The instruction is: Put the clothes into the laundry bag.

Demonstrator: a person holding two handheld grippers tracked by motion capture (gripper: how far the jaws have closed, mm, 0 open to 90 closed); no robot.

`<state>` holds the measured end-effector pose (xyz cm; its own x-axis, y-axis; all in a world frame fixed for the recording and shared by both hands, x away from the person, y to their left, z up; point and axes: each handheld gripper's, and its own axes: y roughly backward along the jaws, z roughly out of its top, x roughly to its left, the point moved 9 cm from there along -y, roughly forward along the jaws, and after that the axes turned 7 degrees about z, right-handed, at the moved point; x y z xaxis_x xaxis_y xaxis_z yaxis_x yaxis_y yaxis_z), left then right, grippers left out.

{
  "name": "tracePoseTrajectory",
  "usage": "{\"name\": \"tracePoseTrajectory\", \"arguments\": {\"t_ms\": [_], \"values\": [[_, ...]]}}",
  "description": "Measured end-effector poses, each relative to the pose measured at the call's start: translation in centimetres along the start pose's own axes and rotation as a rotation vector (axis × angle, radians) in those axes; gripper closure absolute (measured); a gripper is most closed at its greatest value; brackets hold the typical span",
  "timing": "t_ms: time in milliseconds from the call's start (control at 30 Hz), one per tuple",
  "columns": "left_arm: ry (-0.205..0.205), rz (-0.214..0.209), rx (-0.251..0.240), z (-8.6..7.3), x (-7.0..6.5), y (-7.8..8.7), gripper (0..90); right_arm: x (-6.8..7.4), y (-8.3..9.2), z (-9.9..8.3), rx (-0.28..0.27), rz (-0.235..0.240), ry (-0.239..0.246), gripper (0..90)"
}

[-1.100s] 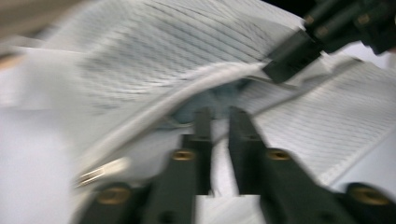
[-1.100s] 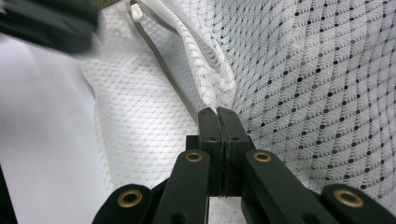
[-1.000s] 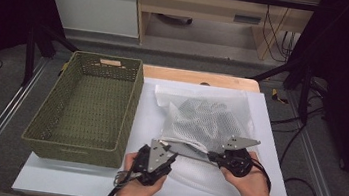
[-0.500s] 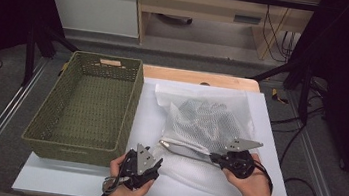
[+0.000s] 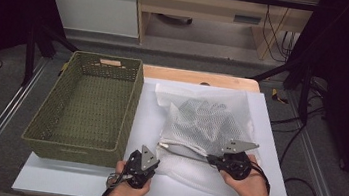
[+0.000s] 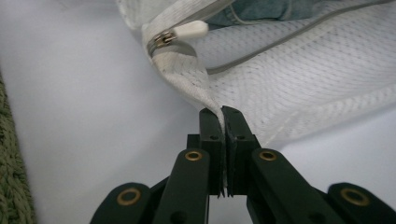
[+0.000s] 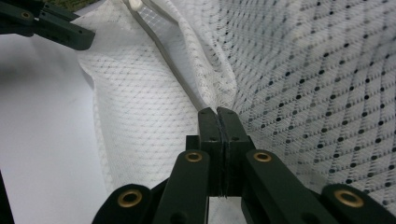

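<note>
Your left gripper [image 5: 140, 167] sits low at the near edge of the desk [image 5: 76, 181], wrist bent inward. Its jaws have just been closing and now pinch the corner tab of the white mesh bag [image 5: 204, 127], just below the zipper pull [image 6: 192, 30]. Your right gripper [image 5: 235, 162] rests level, jaws clamped on the bag's near seam. The bag lies mid-desk beside the green basket [image 5: 42, 134]; its contents are hard to make out.
</note>
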<state>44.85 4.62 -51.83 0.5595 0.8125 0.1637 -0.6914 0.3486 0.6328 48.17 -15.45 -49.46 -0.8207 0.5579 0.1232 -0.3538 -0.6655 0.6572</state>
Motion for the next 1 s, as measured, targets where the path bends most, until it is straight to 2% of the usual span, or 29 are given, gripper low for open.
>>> {"name": "tracePoseTrajectory", "arguments": {"t_ms": [100,333,533,667,833,1000], "values": [[0.018,-0.025,-0.010,-0.1,-0.3,0.9,88.2,0.6,-0.4,0.0,0.013,0.004,0.007,89.9],[0.065,-0.072,-0.020,-1.0,-0.2,3.3,88.3,1.6,-0.8,0.1,0.027,0.014,0.032,89.9],[0.063,-0.104,-0.017,-2.3,-1.3,4.8,88.3,2.4,-0.9,-0.4,0.045,0.020,0.041,89.9],[0.054,-0.115,-0.008,-3.1,-1.8,5.3,88.2,3.0,-0.9,-0.7,0.055,0.026,0.048,89.9],[0.070,-0.122,-0.017,-3.5,-1.9,5.9,88.2,4.0,-0.8,-1.2,0.073,0.029,0.064,89.9],[0.066,-0.120,-0.002,-4.2,-2.0,5.6,88.1,4.9,-0.7,-1.9,0.089,0.041,0.073,89.9]]}}
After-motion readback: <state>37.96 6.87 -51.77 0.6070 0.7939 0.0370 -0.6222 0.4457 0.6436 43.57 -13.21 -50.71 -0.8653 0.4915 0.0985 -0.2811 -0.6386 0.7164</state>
